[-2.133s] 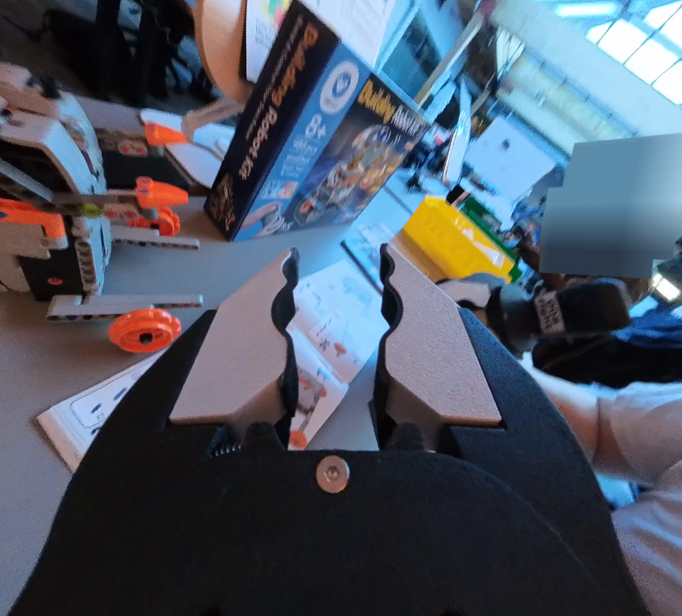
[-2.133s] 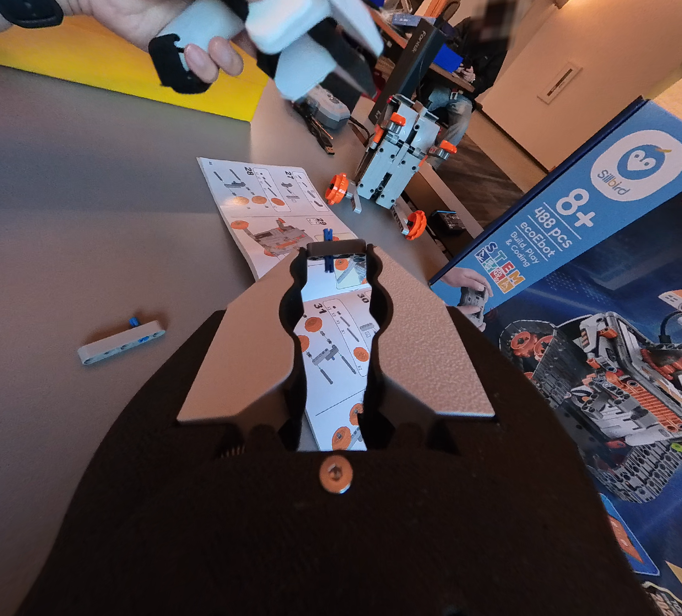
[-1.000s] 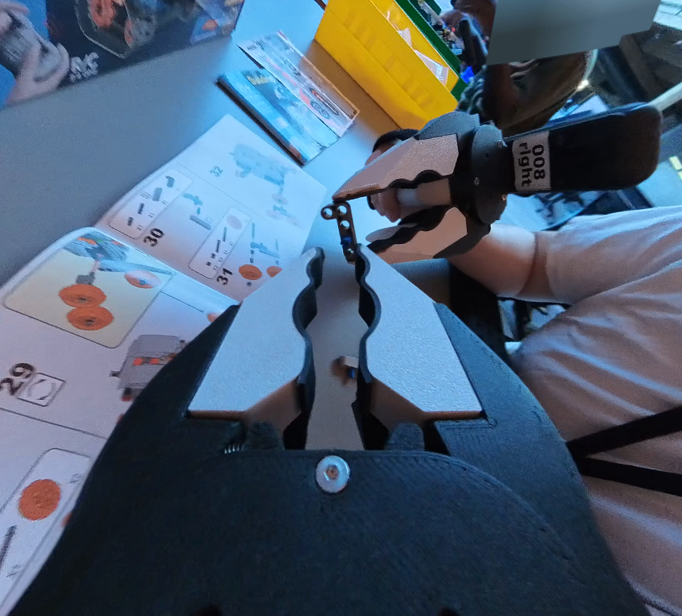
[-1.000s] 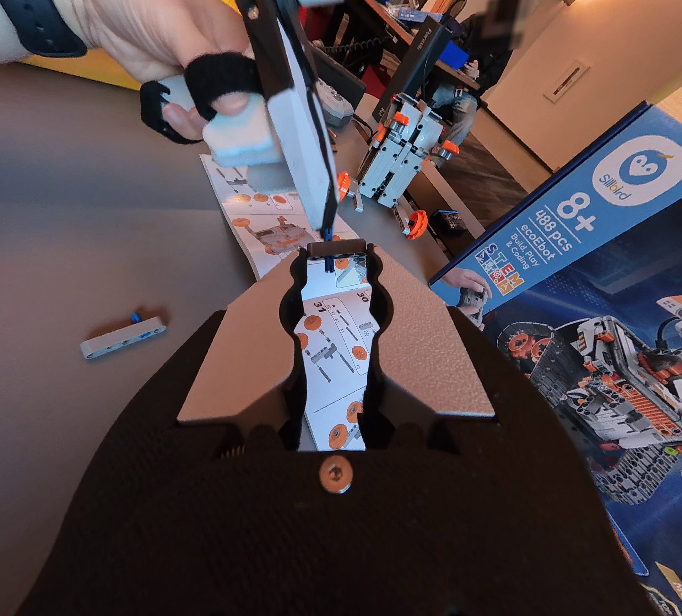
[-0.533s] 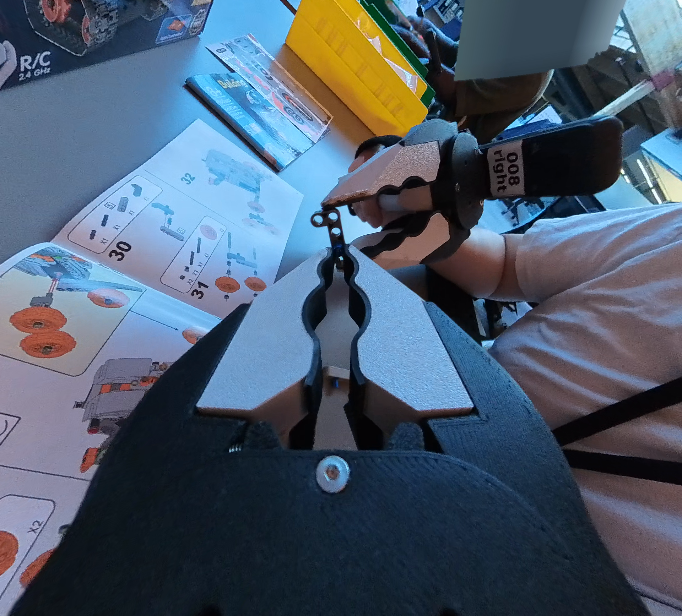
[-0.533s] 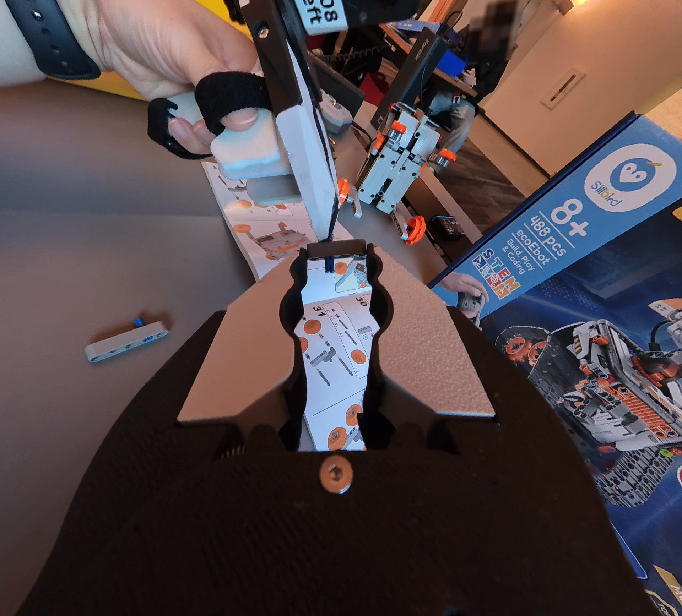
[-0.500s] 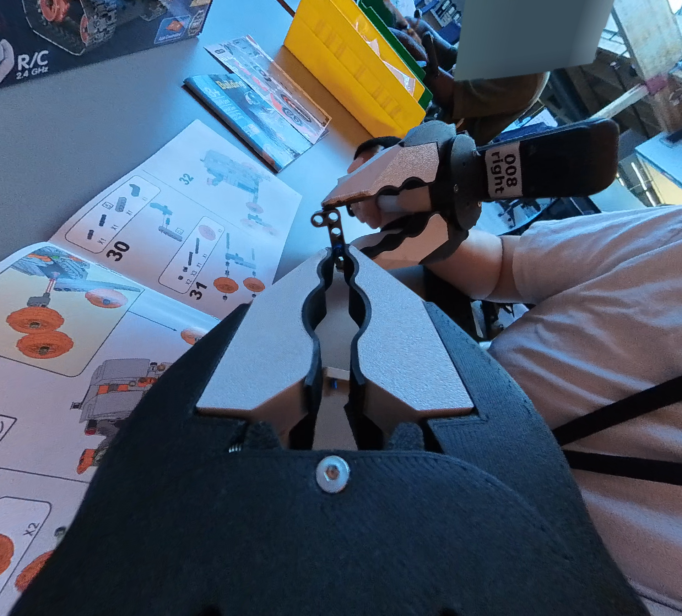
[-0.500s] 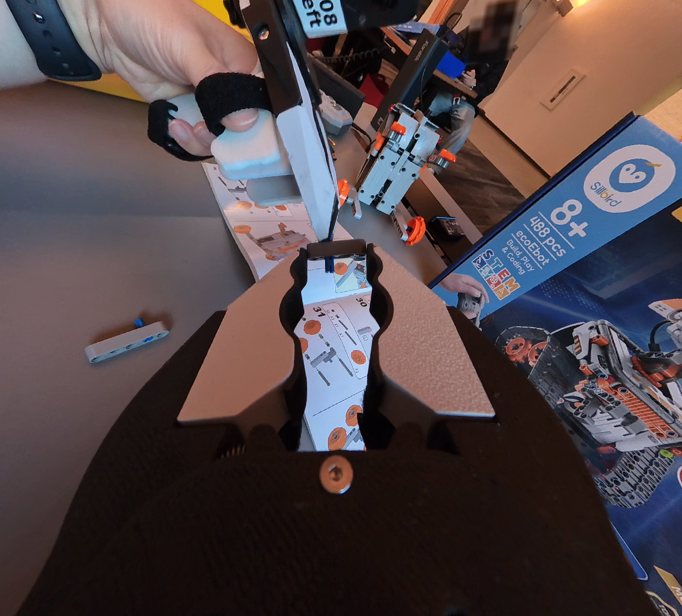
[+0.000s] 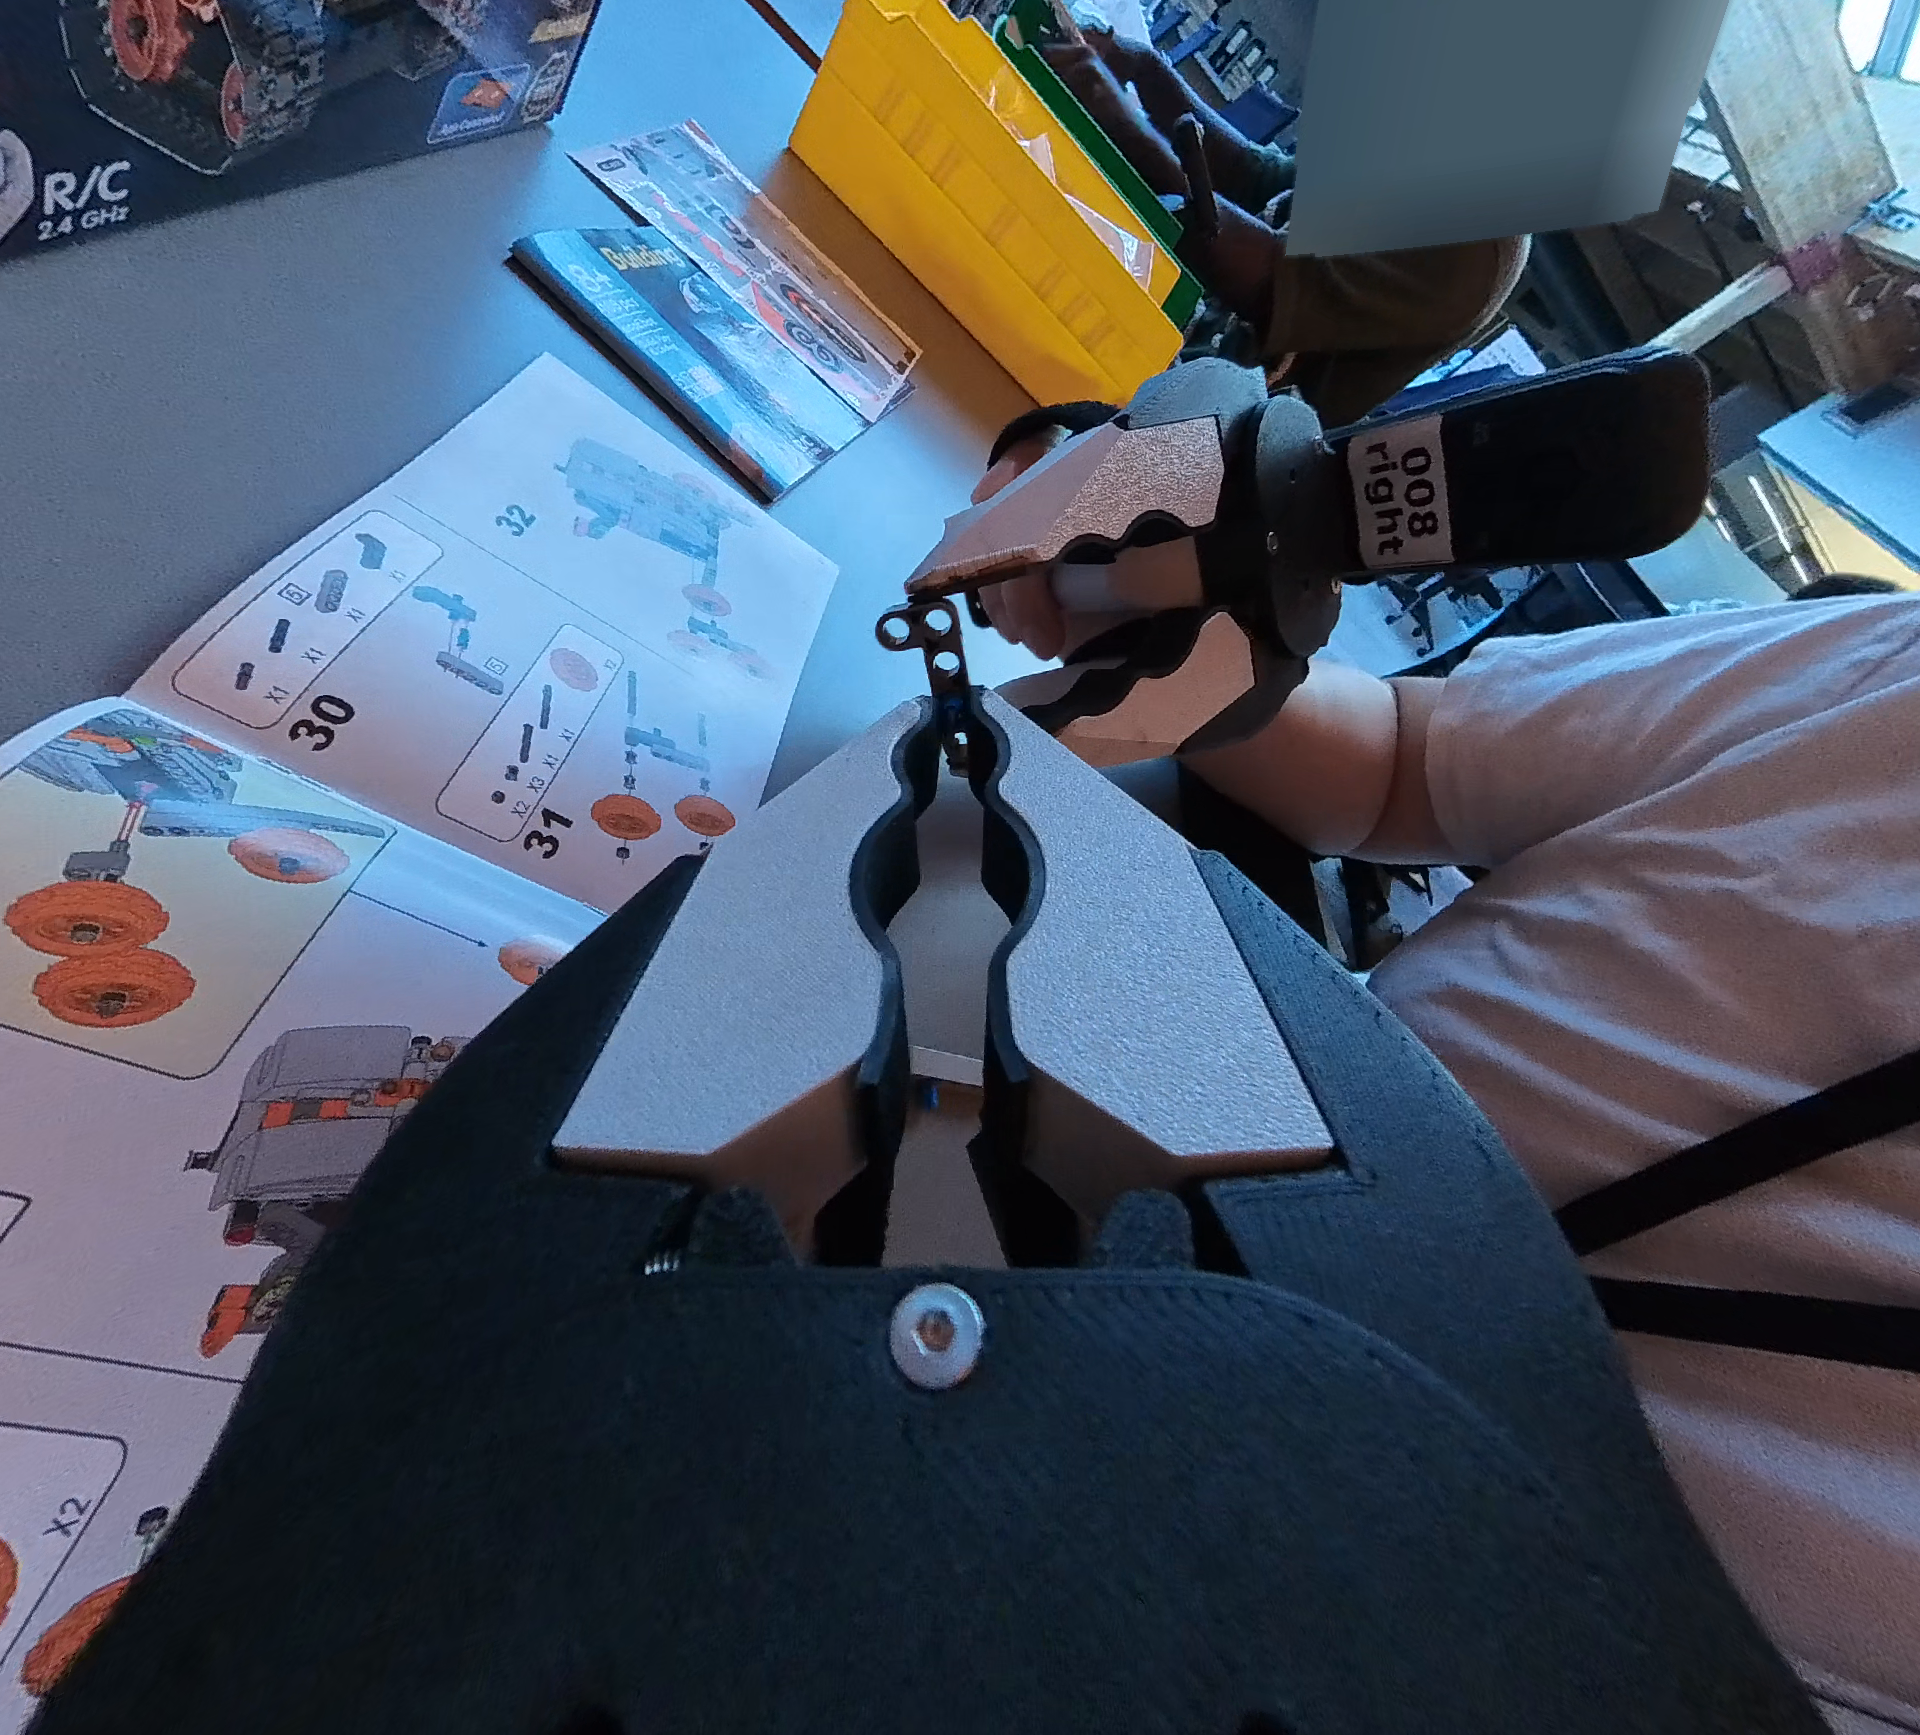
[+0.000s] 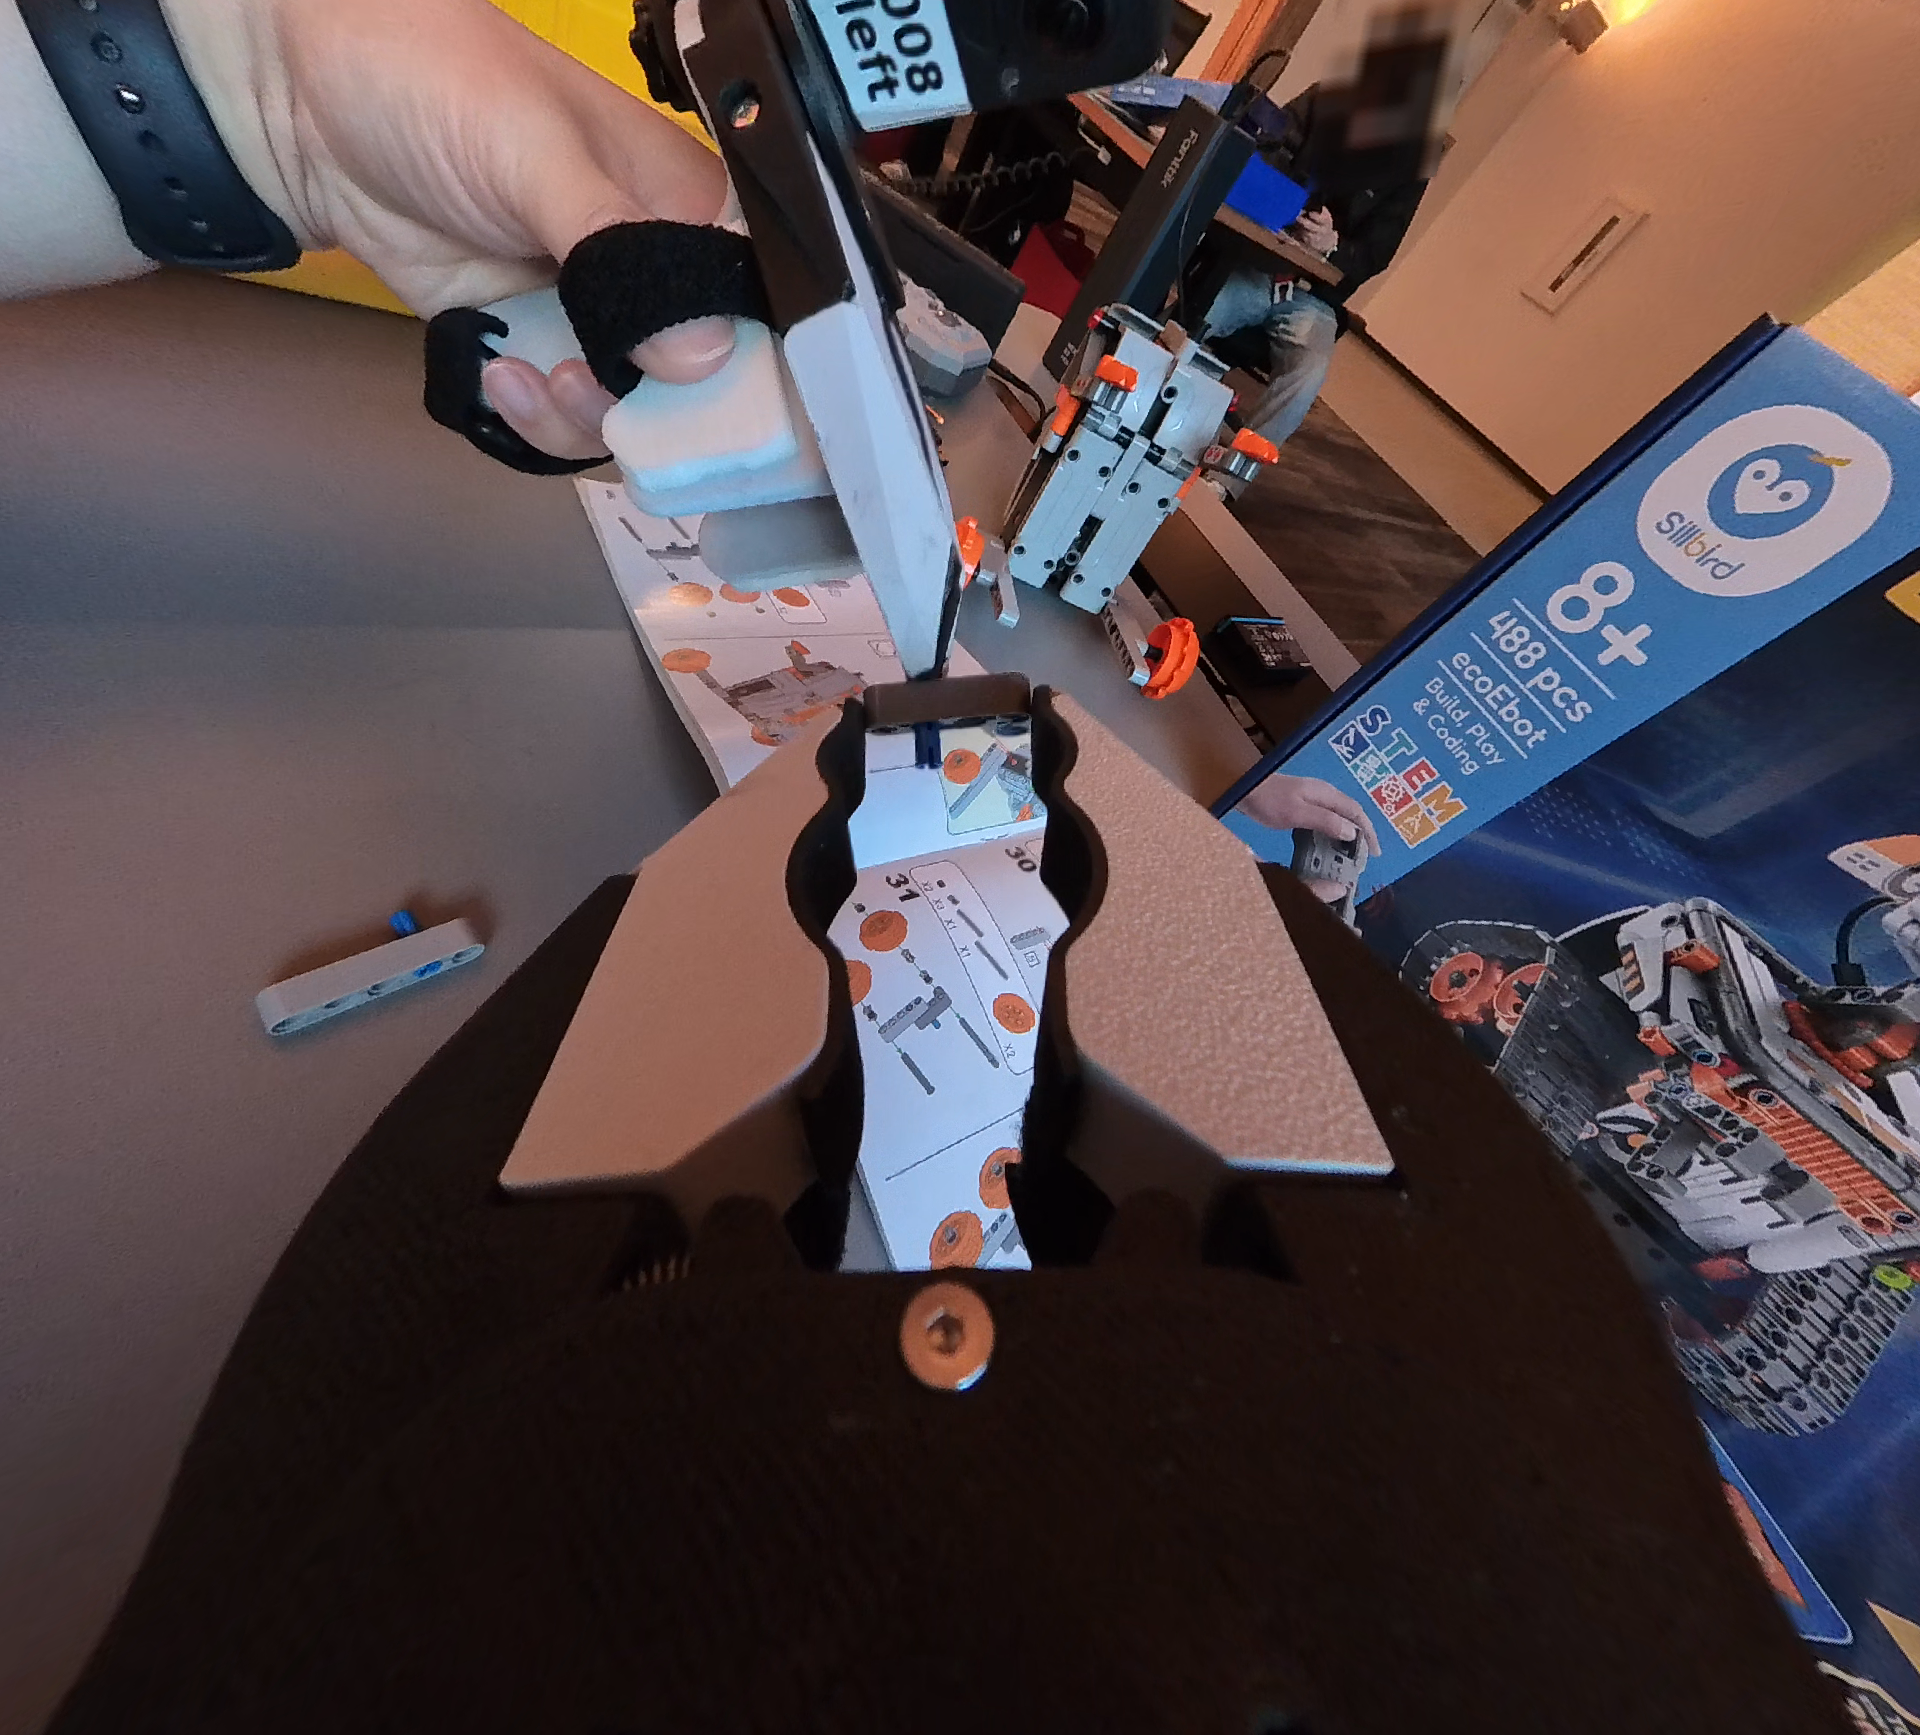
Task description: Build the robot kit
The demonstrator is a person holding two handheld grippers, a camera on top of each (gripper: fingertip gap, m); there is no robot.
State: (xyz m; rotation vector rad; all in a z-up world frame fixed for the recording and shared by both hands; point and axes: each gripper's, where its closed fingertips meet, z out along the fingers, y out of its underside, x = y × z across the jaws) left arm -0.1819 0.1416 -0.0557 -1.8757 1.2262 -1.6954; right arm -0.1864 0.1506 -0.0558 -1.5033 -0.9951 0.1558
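The grey surface (image 10: 260, 646) is carrying one big blue box (image 10: 1558, 750) standing on edge, one yellow bin (image 9: 987, 231) and one open instruction sheet (image 9: 416, 646) lying flat. None of these is sitting differently from two seconds ago. One grey-and-orange model (image 10: 1112, 480) is standing past the sheet's far end, and two thin booklets (image 9: 707, 335) are lying overlapped between the sheet and the bin.

There are two grippers. The left hand-held gripper (image 9: 951, 729), which two seconds ago was spread wide and facing the box and the model, is now pointing at the other gripper with its fingers pressed almost together. Since half a second ago it is holding nearly the same pose. The right hand-held gripper (image 10: 951, 709) is staying where it was above the sheet, its fingers partly closed and pinching between their tips.

One light grey beam (image 10: 369, 973) with a blue peg is lying alone on the surface, well to the left of the sheet and unmoved. One small dark beam (image 9: 925, 636) is hanging in the air above the sheet. The right gripper's fingertips are clamping it across, while the left gripper's tips are pinching its other end, where one blue pin (image 10: 928, 745) is sticking out.
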